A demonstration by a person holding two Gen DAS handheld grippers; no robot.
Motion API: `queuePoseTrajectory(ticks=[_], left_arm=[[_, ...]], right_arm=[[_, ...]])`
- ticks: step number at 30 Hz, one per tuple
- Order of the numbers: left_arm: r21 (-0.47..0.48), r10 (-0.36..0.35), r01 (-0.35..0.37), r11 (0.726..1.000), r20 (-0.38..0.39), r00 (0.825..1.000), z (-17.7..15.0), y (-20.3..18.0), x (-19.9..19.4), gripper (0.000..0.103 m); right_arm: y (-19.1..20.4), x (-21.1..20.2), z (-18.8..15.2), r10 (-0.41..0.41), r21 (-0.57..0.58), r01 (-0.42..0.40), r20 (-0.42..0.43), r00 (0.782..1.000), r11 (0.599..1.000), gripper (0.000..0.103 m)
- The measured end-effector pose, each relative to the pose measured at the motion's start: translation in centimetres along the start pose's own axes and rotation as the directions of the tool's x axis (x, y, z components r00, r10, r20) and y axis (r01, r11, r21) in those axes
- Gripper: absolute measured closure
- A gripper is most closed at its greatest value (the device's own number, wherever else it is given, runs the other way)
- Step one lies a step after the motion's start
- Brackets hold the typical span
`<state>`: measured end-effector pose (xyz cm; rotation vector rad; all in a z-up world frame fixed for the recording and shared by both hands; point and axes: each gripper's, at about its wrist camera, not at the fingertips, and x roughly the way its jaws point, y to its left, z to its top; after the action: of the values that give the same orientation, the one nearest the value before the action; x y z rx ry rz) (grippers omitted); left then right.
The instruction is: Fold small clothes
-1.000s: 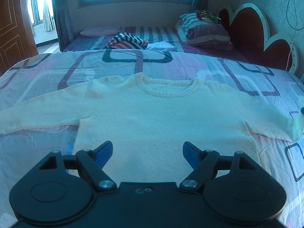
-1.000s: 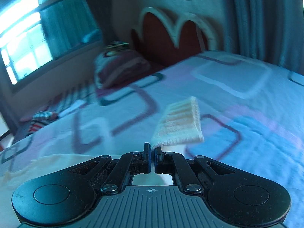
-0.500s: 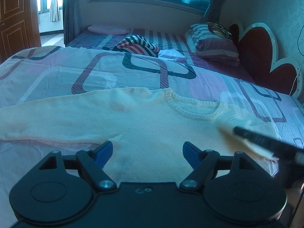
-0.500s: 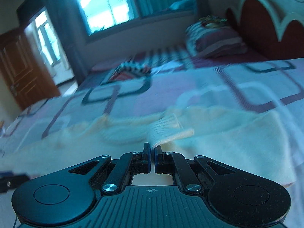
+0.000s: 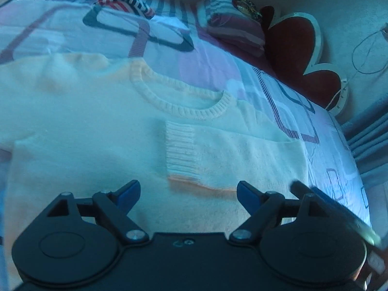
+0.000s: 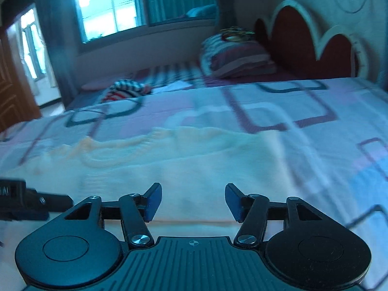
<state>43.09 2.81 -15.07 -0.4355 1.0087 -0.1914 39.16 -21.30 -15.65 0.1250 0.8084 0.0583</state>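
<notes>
Left gripper [image 5: 188, 195] hangs over the sweater [image 5: 97, 126], jaws spread wide and opening a touch more, blue pads clear of the knit, nothing pinched between them. Straight ahead of the gap, just beyond the pad tips, lies the ribbed cuff [image 5: 180, 151] of the sleeve [image 5: 245, 155], which is folded in across the chest and runs off to the right of the jaws. Past the cuff sits the ribbed neckline [image 5: 179, 99], and off to the left the other sleeve [image 5: 48, 75] stretches out flat and unfolded. Beside the right jaw, a dark blurred bar pokes in: that's a finger of the right gripper [image 5: 322, 203], close alongside.

Over to the right wrist view: right gripper [image 6: 193, 201] has its jaws opening, about halfway apart, and the gap is bare, only the pale knit of the sweater [image 6: 194, 165] below and ahead of the pads, no fabric caught in them. To the left of those jaws a black piece of the left gripper [image 6: 31, 202] juts in at the frame edge. Ahead of the jaws the sweater's far edge ripples, blurred, so I can't pick out the neckline here.

Outward from there, the bedspread [image 6: 303, 101] with its looping rectangle pattern carries the whole garment. Farther on, a striped bundle of cloth [image 6: 128, 88] to the left, a striped pillow [image 6: 237, 58] to the right, and the scalloped red headboard [image 6: 308, 41] beyond it.
</notes>
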Motion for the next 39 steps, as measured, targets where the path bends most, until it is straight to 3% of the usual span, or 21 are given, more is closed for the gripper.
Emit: queuePoseTrajectory(ticks=[2,6,9,10,11,15,20,26,27,29,34,37,39], left_arm=[[-0.033,-0.014,0.014,0.999,-0.005,1.0,0.1,0.2,1.3,0.034],[-0.088,-0.014,0.015,0.996,0.022,1.0,0.3,0.6,2.8,0.051],[-0.072,0.0,0.004,0.997,0.044,0.999,0.5,0.2,3.0,0.074],[-0.07,-0.007,0.01,0.998,0.051,0.999,0.5,0.2,3.1,0.09],[-0.079,-0.011,0.015,0.997,0.048,0.999,0.5,0.4,3.2,0.093],[-0.082,-0.045,0.056,0.995,0.128,0.991,1.4,-0.1,1.5,0.096],[-0.076,-0.091,0.115,0.991,0.265,0.96,4.2,-0.4,-3.0,0.096],[-0.102,-0.021,0.064,0.993,0.378,0.926,6.2,2.4,-6.7,0.096],[-0.102,0.002,0.041,0.994,0.384,0.923,6.2,3.0,-7.0,0.096],[-0.118,0.04,0.005,0.993,0.379,0.924,6.1,4.3,-7.1,0.096],[-0.16,0.094,-0.039,0.986,0.353,0.931,5.2,6.6,-6.7,0.096],[-0.181,0.117,-0.056,0.982,0.347,0.931,4.6,7.7,-6.4,0.096],[-0.196,0.128,-0.062,0.979,0.343,0.931,4.3,8.3,-6.3,0.096]], right_arm=[[-1.7,-0.4,-0.5,-0.041,0.005,0.041,-0.008,0.999,0.999,0.046],[-4.5,-0.6,-1.8,-0.085,0.045,0.086,-0.038,0.996,0.995,0.046],[-5.3,-0.6,-2.2,-0.1,0.061,0.103,-0.055,0.993,0.993,0.046],[-5.5,-0.5,-2.4,-0.099,0.064,0.103,-0.062,0.993,0.993,0.046],[-5.6,-0.4,-2.5,-0.098,0.069,0.103,-0.068,0.993,0.992,0.046],[-5.5,0.2,-2.6,-0.112,0.079,0.119,-0.081,0.99,0.99,0.046],[-5.2,1.2,-2.6,-0.11,0.086,0.118,-0.095,0.989,0.989,0.046],[-4.5,2.1,-1.6,-0.07,0.124,0.079,-0.077,0.995,0.989,0.048],[-4.1,2.2,-1.5,-0.061,0.117,0.069,-0.074,0.995,0.991,0.052],[-3.3,2.5,-1.3,-0.042,0.096,0.05,-0.074,0.996,0.994,0.072],[-2.3,3.7,-0.8,-0.024,0.091,0.032,-0.093,0.995,0.995,0.078],[-2.3,3.9,-0.6,0.011,0.1,0.0,-0.105,0.994,0.995,0.096],[-2.1,3.7,-0.5,0.013,0.084,-0.005,-0.096,0.995,0.996,0.099]])
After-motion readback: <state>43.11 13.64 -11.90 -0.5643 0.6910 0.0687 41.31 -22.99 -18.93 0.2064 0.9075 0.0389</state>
